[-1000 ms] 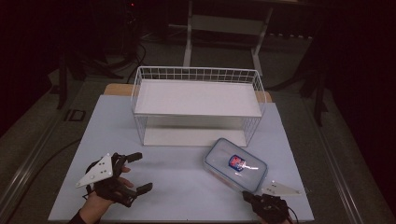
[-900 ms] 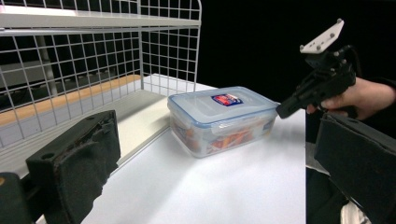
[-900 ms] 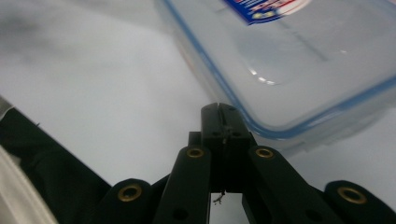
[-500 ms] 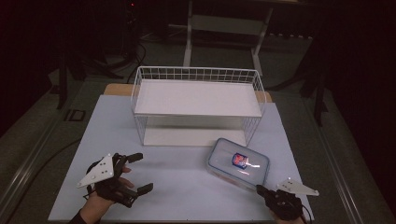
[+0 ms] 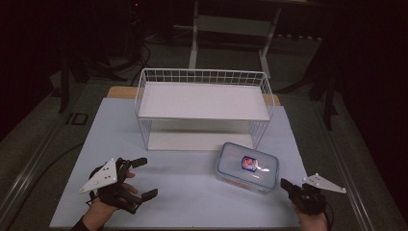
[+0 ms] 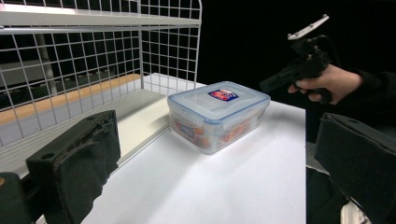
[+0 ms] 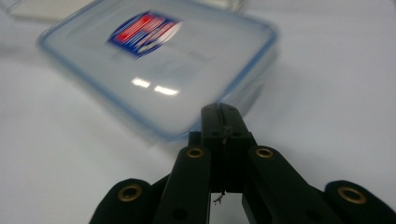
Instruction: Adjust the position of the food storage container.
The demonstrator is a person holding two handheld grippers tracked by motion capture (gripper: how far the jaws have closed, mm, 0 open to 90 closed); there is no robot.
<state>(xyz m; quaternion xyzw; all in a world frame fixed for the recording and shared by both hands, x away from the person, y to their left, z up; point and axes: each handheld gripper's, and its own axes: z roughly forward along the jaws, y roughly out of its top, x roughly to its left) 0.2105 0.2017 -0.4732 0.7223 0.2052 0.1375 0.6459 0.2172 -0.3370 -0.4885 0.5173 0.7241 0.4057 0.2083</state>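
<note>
White sheeting covers the table (image 5: 192, 192), and on it a white wire rack (image 5: 204, 108) with an upper shelf is set toward the far edge, roughly centred between the left and right edges. A clear plastic container (image 5: 248, 167) with a blue-rimmed lid and a red-and-blue label is placed just in front of the rack's right end, near the table's right edge; orange contents are seen through its wall in the left gripper view.

The left gripper (image 5: 139, 178) is held by a hand (image 5: 103, 207) near the front left corner of the table, well apart from the container. Its jaws are spread wide, with nothing between them; in its own view the two padded jaws are seen far apart at either side, with the container (image 6: 218, 114) in the middle distance.

The right gripper (image 5: 284, 183) is held near the front right corner, just beside the container's near right corner. Its jaws are pressed together with nothing between them, as seen in its own view, where the tips (image 7: 224, 114) are pointed at the lid's edge (image 7: 159, 74). Whether the tips touch the container cannot be told.
</note>
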